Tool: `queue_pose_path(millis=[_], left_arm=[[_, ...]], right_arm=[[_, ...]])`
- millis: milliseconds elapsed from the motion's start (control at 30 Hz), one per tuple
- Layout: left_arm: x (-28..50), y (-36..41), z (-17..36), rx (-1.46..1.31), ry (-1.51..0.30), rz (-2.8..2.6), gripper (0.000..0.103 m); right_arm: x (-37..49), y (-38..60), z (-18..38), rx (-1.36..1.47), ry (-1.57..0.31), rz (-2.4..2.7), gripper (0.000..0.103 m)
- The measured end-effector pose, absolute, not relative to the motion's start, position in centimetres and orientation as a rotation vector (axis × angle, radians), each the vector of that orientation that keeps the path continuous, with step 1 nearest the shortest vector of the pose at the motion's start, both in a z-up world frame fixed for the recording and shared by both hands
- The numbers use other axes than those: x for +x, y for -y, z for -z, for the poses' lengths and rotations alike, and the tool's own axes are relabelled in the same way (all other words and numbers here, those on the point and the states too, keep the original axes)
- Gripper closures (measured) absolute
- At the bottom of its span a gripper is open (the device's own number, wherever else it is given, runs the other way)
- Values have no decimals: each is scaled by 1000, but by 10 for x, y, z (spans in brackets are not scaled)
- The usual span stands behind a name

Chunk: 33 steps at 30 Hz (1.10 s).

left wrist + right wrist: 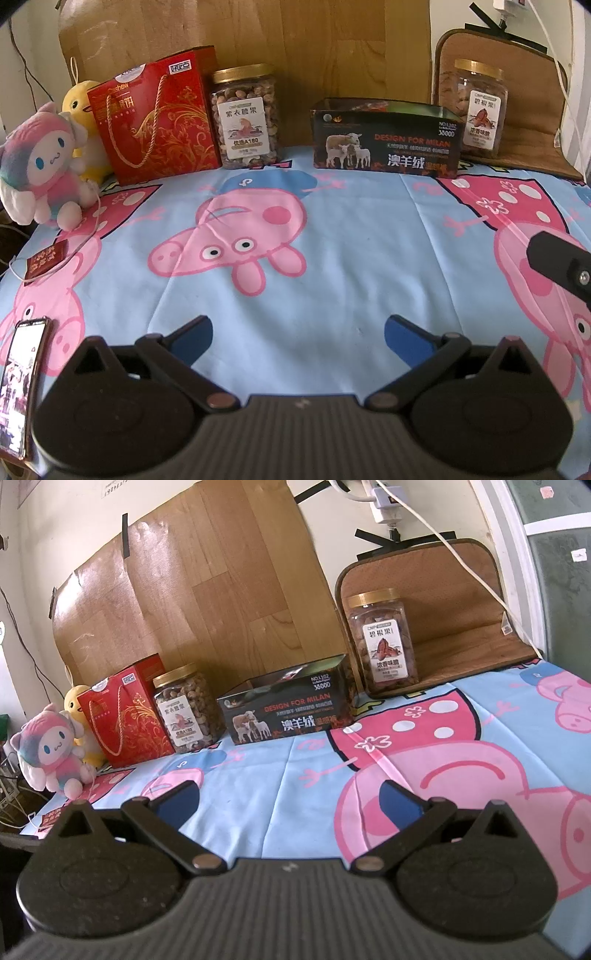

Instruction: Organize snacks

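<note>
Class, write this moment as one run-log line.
left gripper: open, empty | right gripper: open, empty | cashew jar: beside red box | pecan jar: on mat | black box: open

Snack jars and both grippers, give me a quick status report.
Left gripper open, empty; right gripper open, empty. Cashew jar beside red gift bag; pecan jar on brown mat, right of black open box. Nothing blocking.

Back row on cloth [332, 240], left to right: two plush toys [40, 166], gift box [155, 114], cashew jar [245, 116] touching it, open box [386, 134] well apart, pecan jar [478, 107] on mat [443, 642] far right. Phone [22, 384] near left edge, front.
</note>
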State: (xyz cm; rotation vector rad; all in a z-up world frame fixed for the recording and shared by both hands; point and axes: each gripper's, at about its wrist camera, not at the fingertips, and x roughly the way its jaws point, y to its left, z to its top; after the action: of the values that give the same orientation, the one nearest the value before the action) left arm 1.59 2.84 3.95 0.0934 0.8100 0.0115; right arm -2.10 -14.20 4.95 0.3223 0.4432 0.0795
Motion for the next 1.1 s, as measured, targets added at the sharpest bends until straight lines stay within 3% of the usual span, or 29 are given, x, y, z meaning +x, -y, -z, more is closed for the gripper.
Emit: queue_pose_path(millis=[1100], left_arm=[[12,-17,-41,111,-820,21,0]], right_arm=[[-26,147,-51,336,-439,-68,0]])
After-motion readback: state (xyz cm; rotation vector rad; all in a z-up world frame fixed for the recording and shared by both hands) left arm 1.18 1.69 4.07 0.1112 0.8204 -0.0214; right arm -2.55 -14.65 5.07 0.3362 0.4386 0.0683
